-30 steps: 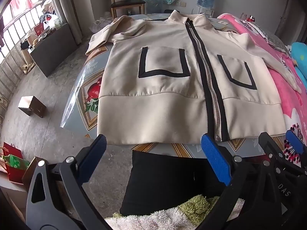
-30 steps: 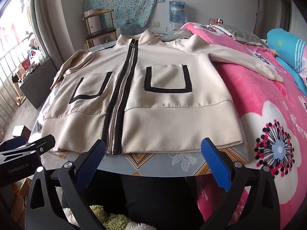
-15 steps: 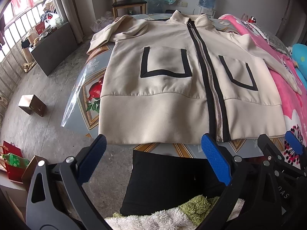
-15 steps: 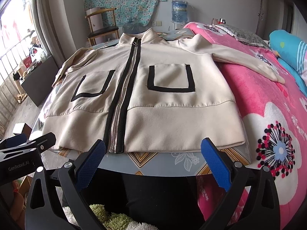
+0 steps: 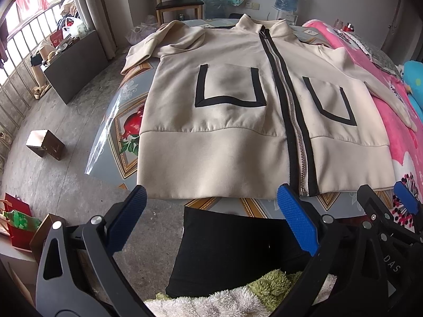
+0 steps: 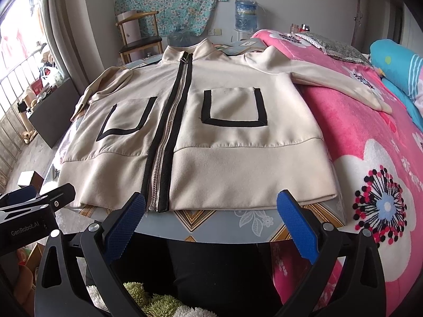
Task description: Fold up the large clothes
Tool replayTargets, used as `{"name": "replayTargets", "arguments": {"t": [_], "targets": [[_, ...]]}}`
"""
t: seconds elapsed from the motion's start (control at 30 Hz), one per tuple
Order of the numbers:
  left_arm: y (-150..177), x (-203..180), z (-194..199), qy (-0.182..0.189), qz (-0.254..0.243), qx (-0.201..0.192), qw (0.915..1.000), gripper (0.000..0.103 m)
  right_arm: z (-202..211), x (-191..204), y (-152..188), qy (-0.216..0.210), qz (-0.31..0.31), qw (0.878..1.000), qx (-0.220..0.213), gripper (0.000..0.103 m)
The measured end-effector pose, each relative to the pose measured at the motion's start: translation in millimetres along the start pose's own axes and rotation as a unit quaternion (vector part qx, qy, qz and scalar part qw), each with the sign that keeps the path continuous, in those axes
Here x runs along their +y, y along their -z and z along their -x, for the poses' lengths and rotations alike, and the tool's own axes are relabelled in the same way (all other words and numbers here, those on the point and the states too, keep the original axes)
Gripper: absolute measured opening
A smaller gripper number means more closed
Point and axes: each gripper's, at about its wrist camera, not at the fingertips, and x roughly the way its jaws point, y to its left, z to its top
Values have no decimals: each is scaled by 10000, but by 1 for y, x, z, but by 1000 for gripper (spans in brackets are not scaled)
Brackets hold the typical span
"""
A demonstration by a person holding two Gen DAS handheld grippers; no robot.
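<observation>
left wrist: near hem, left | right wrist: right | shared: jacket (image 5: 238,121)

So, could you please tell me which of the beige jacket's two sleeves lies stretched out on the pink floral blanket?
The sleeve on the right gripper's side; the other sleeve lies bunched on the table's far left edge.

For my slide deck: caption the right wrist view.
Open right gripper hovers before the hem of a zipped beige jacket spread flat on a table.
</observation>
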Motion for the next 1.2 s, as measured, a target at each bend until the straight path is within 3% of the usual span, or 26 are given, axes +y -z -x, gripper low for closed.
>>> {"name": "replayTargets", "arguments": {"t": [1.2], "targets": [[-1, 5, -4, -107, 41, 30, 9999, 96, -3, 0, -2, 37, -11, 10000, 16, 97]]}}
